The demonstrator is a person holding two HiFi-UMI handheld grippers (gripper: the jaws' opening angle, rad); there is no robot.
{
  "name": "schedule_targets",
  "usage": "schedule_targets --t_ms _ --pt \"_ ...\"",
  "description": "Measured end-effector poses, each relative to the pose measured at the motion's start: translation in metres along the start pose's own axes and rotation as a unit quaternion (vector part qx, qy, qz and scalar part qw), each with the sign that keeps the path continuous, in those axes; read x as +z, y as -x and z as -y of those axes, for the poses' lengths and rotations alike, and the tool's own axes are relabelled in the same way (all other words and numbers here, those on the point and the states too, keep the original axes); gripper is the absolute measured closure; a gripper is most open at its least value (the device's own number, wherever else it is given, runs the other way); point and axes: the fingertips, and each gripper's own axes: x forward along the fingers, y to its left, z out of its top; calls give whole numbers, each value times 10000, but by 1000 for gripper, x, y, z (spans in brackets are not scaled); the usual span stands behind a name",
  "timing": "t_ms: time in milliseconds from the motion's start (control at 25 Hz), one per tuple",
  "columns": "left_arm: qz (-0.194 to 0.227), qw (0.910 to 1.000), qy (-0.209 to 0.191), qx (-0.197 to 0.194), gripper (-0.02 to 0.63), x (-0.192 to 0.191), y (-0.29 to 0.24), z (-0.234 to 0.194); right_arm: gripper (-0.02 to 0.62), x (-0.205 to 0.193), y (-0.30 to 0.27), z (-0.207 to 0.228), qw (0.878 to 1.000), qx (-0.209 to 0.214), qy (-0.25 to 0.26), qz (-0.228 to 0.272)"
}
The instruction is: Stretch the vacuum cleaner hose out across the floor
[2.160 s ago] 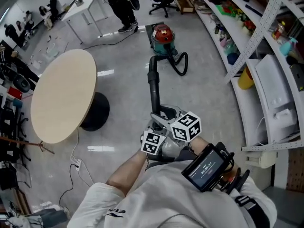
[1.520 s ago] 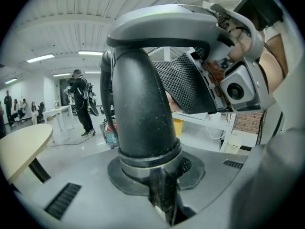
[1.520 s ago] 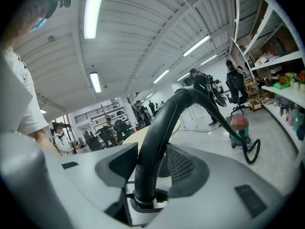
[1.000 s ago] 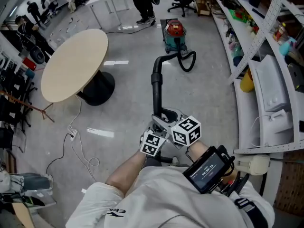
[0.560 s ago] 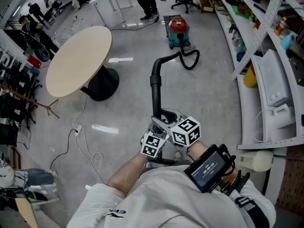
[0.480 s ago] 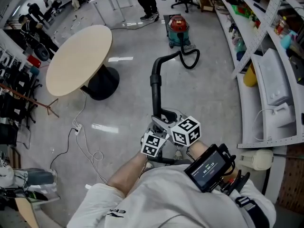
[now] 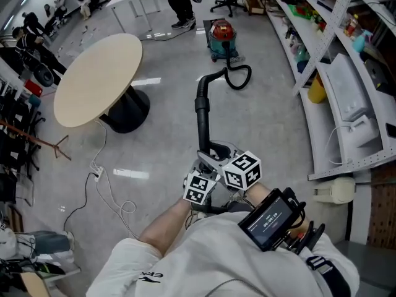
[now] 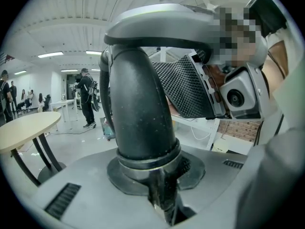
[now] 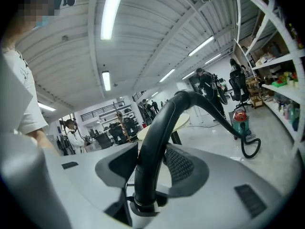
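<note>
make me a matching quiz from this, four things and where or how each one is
1 vacuum cleaner
2 round table
3 hose
4 white cable

A loose on the floor, lower left
B black, curved, lifted at the near end
C red lid, far end of the floor
D beige top, dark base

Pairs: 1-C, 2-D, 3-B, 4-A

I hold my left gripper (image 7: 204, 161) and right gripper (image 7: 221, 153) side by side, close in front of my chest, both pointing away and slightly downward. Each has its jaws clamped on the vacuum hose (image 7: 201, 113).
</note>
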Motion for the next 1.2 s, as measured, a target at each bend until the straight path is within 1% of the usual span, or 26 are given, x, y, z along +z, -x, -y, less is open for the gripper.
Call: schedule_targets --t_ms 160,360,520,680,840,1000,1200 --pt "18 9999 -101 -124 540 -13 35 0 419 -10 -8 -34 9999 -124 9 13" --pt "39 9996 -226 -169 540 -38 74 2 419 -31 -15 -74 9998 -204 59 -6" --pt "15 9996 -226 -165 540 -58 101 6 419 -49 -20 -102 9997 -205 41 -93" --pt "-3 9997 -171 -174 540 -70 121 10 419 -59 -24 -122 9997 -157 27 -175" --pt "-35 9999 -105 -54 540 -79 133 15 419 -70 -22 -136 9995 -10 53 -301" --pt "-70 9999 -117 77 540 -81 134 24 419 -73 -12 -139 9994 98 74 -335" --pt "-136 9996 -141 198 540 -75 121 57 419 -77 25 -131 9993 220 41 -289"
